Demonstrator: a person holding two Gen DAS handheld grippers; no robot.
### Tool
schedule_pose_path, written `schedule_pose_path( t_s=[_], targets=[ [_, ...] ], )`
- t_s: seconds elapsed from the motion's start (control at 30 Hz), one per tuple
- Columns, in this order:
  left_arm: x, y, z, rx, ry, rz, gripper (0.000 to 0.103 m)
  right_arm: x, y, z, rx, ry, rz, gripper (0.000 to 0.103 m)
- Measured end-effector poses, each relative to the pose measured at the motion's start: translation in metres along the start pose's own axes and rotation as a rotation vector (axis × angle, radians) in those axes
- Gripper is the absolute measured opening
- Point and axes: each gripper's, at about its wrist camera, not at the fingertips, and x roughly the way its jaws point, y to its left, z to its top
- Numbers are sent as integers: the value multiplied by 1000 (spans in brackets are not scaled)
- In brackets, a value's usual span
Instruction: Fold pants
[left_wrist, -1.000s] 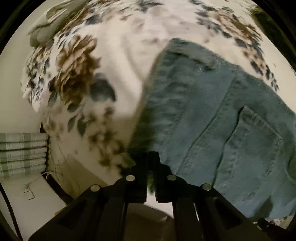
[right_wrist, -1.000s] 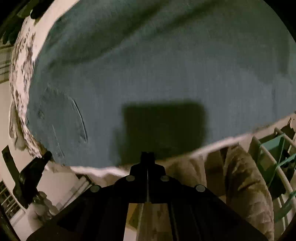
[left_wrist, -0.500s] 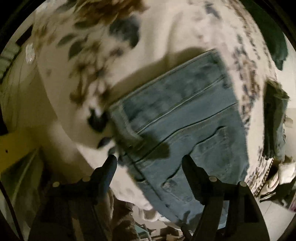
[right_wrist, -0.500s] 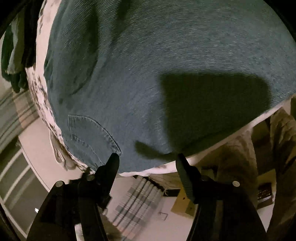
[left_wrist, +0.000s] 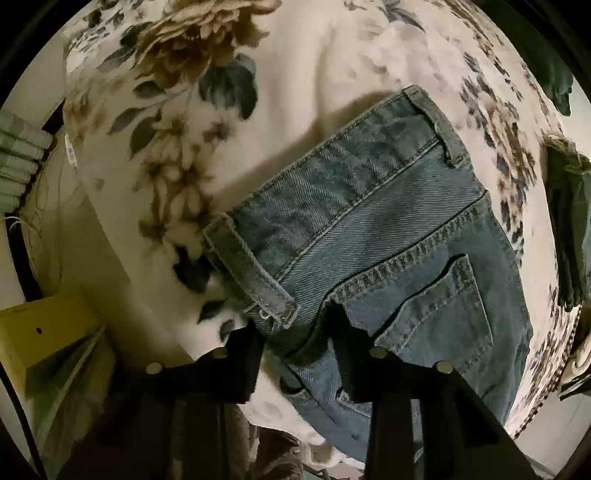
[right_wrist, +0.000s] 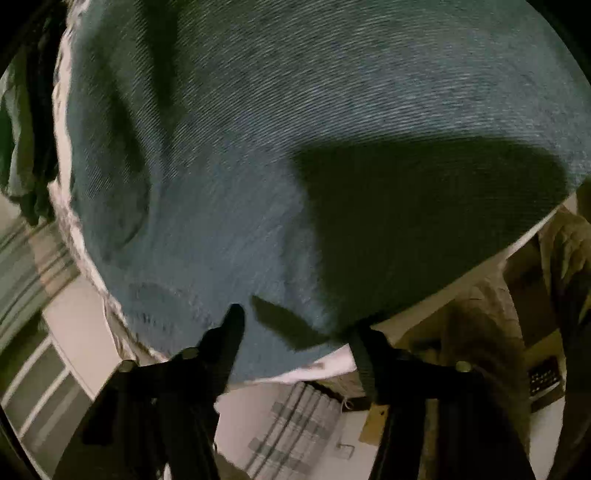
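Blue jeans (left_wrist: 388, 229) lie on a floral sheet (left_wrist: 192, 110), back pocket and waistband up. My left gripper (left_wrist: 295, 325) points down at the near end of the waistband (left_wrist: 251, 273). Its jaws are closing, with the denim edge between the fingers (left_wrist: 347, 343); I see no firm pinch. In the right wrist view the plain denim (right_wrist: 258, 147) of a leg fills the frame. My right gripper (right_wrist: 299, 321) straddles its near edge, jaws closing, with one finger (right_wrist: 229, 332) over the cloth and the other at the edge.
Dark green garments (left_wrist: 565, 229) lie at the sheet's right edge. A yellow box (left_wrist: 44, 332) stands low at the left, beside striped cloth (left_wrist: 22, 155). A person's brown trousers (right_wrist: 480, 332) and a striped rug (right_wrist: 295, 424) show below the sheet's edge.
Both grippers were shut a second ago, spread wide, and now stand narrower. Both views have rolled; the left has shifted onto the waistband end, the right has sunk closer to the denim edge.
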Motion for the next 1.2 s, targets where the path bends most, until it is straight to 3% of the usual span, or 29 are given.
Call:
schedule_pose_path(
  t_s=[0.03, 0.1, 0.23, 0.4, 0.5, 0.57, 0.63, 0.67, 0.7, 0.83, 0.87, 0.97, 1.1, 1.13, 1.17, 1.2],
  targets=[
    [-4, 4, -3, 8, -4, 5, 27, -1, 0, -2, -3, -12, -38, 17],
    [-12, 6, -6, 17, -9, 4, 23, -4, 2, -11, -46, -30, -62, 3],
    [-31, 10, -8, 45, -10, 3, 21, -15, 17, -31, -165, -38, -146, 3],
    [-23, 24, -8, 39, 33, 41, 18, 2, 16, -31, -172, -10, -208, 3],
    [-14, 26, -1, 30, 81, 51, 28, 14, 15, -14, -146, 45, -222, 8],
    [-28, 20, -3, 74, 73, 70, 29, 14, 21, -7, -146, 116, -242, 18],
    [-50, 3, -12, 166, 38, 126, 39, 0, 33, -9, -209, 154, -277, 63],
    [-58, -6, -17, 205, 22, 145, 53, -10, 45, -8, -261, 157, -297, 67],
    [-68, -17, -24, 249, -2, 169, 70, -18, 59, -8, -319, 155, -310, 68],
    [-89, -78, -42, 433, -100, 197, 88, -41, 153, 0, -700, 50, -426, 68],
    [-88, -96, -46, 481, -124, 208, 96, -41, 167, 2, -768, 27, -444, 68],
    [-67, -149, -50, 607, -153, 224, 98, -17, 228, 19, -1073, -52, -599, 68],
    [-26, -191, -46, 710, -137, 272, 98, 27, 251, 38, -1281, 45, -764, 67],
    [-15, -195, -43, 719, -119, 281, 98, 34, 251, 39, -1325, 75, -769, 64],
    [-7, -199, -40, 725, -99, 286, 98, 35, 251, 38, -1361, 81, -766, 53],
    [2, -202, -38, 729, -84, 295, 98, 33, 252, 38, -1385, 78, -763, 16]
  ],
)
